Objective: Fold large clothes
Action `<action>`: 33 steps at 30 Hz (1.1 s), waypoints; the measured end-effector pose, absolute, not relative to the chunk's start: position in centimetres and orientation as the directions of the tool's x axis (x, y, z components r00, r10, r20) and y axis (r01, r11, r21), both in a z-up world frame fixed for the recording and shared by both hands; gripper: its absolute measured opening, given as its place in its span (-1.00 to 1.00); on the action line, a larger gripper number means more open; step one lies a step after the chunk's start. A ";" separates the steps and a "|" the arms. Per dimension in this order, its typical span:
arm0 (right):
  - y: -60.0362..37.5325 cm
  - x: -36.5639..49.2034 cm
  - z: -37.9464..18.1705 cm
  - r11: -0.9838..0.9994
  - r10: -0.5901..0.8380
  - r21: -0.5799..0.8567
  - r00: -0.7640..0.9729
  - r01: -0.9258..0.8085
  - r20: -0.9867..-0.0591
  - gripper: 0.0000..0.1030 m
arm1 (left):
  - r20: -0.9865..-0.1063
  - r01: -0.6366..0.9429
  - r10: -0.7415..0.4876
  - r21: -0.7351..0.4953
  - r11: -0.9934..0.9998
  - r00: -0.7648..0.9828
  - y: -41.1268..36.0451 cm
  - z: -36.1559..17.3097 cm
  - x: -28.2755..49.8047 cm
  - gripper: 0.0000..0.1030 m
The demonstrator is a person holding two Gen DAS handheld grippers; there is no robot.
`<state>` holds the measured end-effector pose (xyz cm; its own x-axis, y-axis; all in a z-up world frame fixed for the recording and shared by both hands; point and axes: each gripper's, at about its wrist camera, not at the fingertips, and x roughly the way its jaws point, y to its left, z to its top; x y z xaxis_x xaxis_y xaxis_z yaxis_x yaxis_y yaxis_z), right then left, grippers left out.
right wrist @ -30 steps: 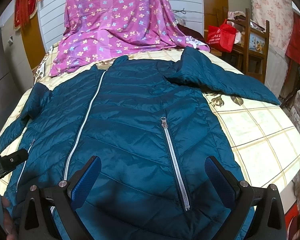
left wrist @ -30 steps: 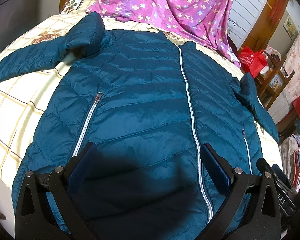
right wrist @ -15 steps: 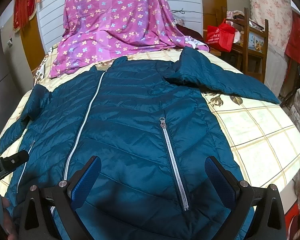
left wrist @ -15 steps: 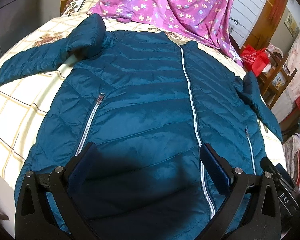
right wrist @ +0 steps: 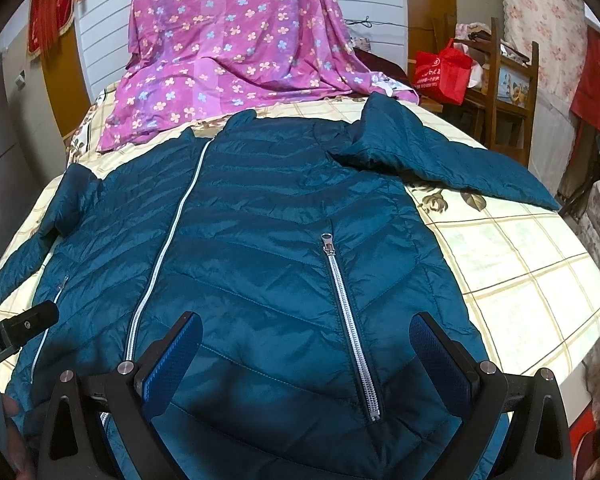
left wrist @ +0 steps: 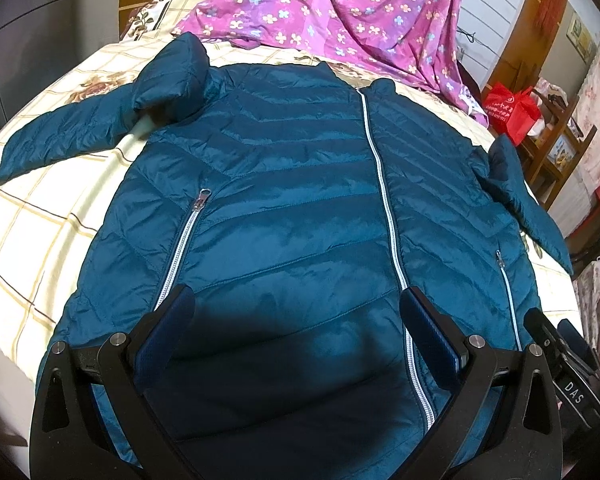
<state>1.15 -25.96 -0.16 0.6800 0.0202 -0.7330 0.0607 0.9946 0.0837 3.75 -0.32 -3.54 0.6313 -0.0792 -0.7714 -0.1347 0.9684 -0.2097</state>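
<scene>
Both the left hand-held gripper (left wrist: 296, 332) and the right hand-held gripper (right wrist: 306, 350) are held with fingers spread wide and nothing clamped, poised over the near hem, probably so each side can be grabbed. The teal puffer jacket (left wrist: 300, 208) is laid flat, zipped, front up on the bed (right wrist: 520, 264), sleeves spread left and right, so folding looks not yet started. A pink floral sheet (right wrist: 236, 48) is draped at the far end.

A lived-in home bedroom. A bed with a cream checked floral sheet (right wrist: 520, 264) fills it; a purple flowered cloth (right wrist: 236, 40) drapes its far end. Beside the bed stands a wooden shelf (right wrist: 512, 92) with a red shopping bag (right wrist: 440, 72).
</scene>
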 end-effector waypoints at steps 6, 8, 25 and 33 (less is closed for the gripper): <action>-26.0 1.1 0.0 0.988 0.073 0.146 0.694 0.047 -0.716 1.00 | -0.772 -0.136 -0.077 -0.208 0.969 0.631 -0.3 -3.5 3.8 0.99; -26.4 0.9 0.0 0.982 0.082 0.175 0.698 0.063 -0.711 1.00 | -0.772 -0.136 -0.077 -0.208 0.969 0.631 -0.3 -3.6 3.7 0.99; -25.8 0.6 0.6 0.983 0.084 0.174 0.707 0.056 -0.702 1.00 | -0.772 -0.137 -0.077 -0.209 0.968 0.631 -0.3 -3.5 3.8 0.99; -26.5 0.9 0.0 0.981 0.080 0.181 0.697 0.072 -0.713 1.00 | -0.773 -0.136 -0.077 -0.207 0.969 0.630 -0.3 -3.5 3.8 0.99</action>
<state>0.92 -26.49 0.04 0.6967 0.0801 -0.7129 0.0724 0.9808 0.1810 3.77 -0.32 -3.52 0.6302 -0.0768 -0.7727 -0.1362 0.9688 -0.2073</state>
